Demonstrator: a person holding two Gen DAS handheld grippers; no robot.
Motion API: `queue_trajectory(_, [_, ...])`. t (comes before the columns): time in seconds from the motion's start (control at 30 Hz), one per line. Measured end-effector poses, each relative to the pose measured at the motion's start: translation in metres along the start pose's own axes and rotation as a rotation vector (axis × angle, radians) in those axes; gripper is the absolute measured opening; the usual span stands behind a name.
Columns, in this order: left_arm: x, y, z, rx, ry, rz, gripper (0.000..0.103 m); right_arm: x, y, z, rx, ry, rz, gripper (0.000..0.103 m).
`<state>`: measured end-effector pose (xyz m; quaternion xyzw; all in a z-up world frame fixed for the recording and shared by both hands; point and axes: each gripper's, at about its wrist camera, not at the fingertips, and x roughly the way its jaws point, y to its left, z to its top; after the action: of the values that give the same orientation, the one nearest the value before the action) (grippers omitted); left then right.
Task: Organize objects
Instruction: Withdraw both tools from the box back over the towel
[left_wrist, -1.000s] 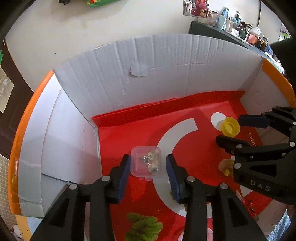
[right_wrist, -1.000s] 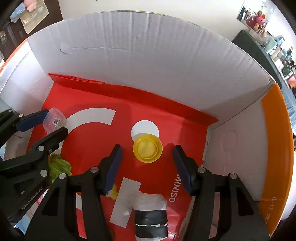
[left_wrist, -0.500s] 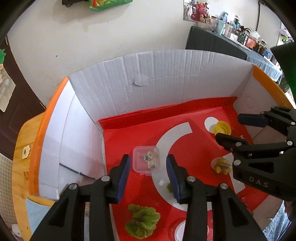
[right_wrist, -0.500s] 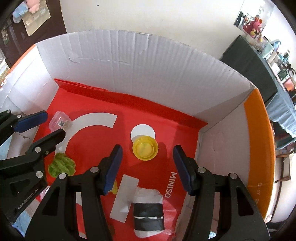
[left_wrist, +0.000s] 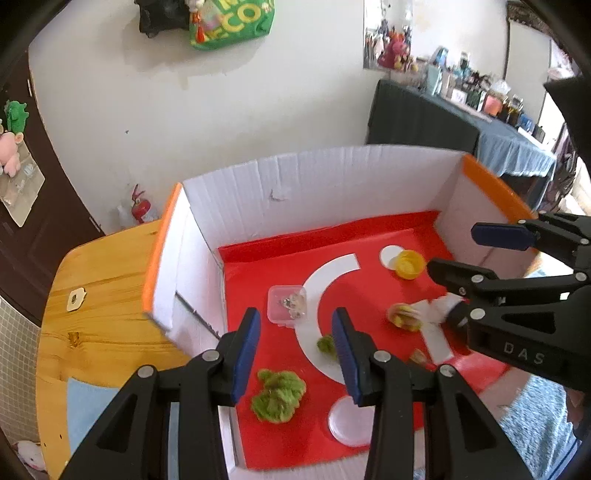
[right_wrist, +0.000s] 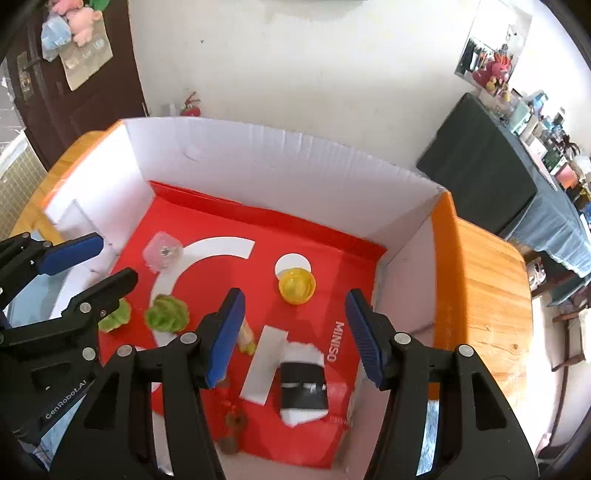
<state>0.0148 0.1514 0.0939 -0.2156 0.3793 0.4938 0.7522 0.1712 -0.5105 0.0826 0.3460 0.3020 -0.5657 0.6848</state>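
Both grippers hover above the box (left_wrist: 332, 184), a white-walled carton with a red floor that sits on the wooden tabletop (left_wrist: 99, 295). Left gripper (left_wrist: 295, 350): jaws wide, nothing between them. Right gripper (right_wrist: 295, 332): jaws wide, likewise empty. Loose on the red floor: clear case (left_wrist: 287, 305) near the left wall with small bits inside, yellow cup (right_wrist: 296, 285) toward the back right beside a white dot, two green tufts (right_wrist: 166, 314) toward the front left, a black roll (right_wrist: 303, 384) at the front right, a clear lid (left_wrist: 349, 419) at the front edge. A yellowish piece (left_wrist: 404, 317) near the roll is motion-blurred; possibly a small toy, cannot tell. Judged step: between grasps, with nothing held and no item visibly sorted or grouped yet, so the task reads as early. In its own view the left gripper lines up with the clear case, the right with the yellow cup. Next move, as a judgement: choose one target, descend straight down with the jaws straddling it, close only once both pads are level with its sides. The case looks slick and light, so a centred grip across its flat faces seems safest. The walls crowd both targets and limit the sideways approach.
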Motion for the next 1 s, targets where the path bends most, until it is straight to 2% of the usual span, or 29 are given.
queue_trajectory(0.03, [-0.007,0.001,-0.003,-0.007,-0.017,-0.005,0.046,0.0,-0.009,0.004,-0.001,-0.018,-0.001,0.059])
queue_trajectory(0.1, [-0.017,0.002,-0.007,-0.017,-0.045,-0.008,0.049,-0.016,-0.001,-0.005,-0.002,-0.047,0.0,0.065])
queue_trajectory(0.2, [-0.033,-0.003,-0.014,-0.031,-0.097,0.0,0.05,-0.022,-0.017,-0.002,0.001,-0.115,-0.046,0.065])
queue_trajectory(0.37, [-0.07,-0.003,-0.035,-0.045,-0.201,-0.002,0.054,-0.054,-0.013,-0.024,-0.016,-0.22,-0.099,0.07])
queue_trajectory(0.57, [-0.109,0.004,-0.059,-0.09,-0.306,0.002,0.06,-0.092,-0.008,-0.053,0.008,-0.331,-0.057,0.079])
queue_trajectory(0.67, [-0.123,0.004,-0.07,-0.092,-0.336,0.004,0.062,-0.109,-0.005,-0.066,0.03,-0.397,-0.06,0.085])
queue_trajectory(0.7, [-0.126,0.004,-0.074,-0.094,-0.345,0.004,0.065,-0.112,-0.005,-0.07,0.033,-0.407,-0.054,0.085])
queue_trajectory(0.73, [-0.129,0.004,-0.077,-0.097,-0.352,0.005,0.069,-0.115,-0.004,-0.075,0.037,-0.415,-0.047,0.086])
queue_trajectory(1.0, [-0.139,0.0,-0.109,-0.107,-0.371,-0.016,0.073,-0.118,0.001,-0.107,0.069,-0.458,-0.037,0.093])
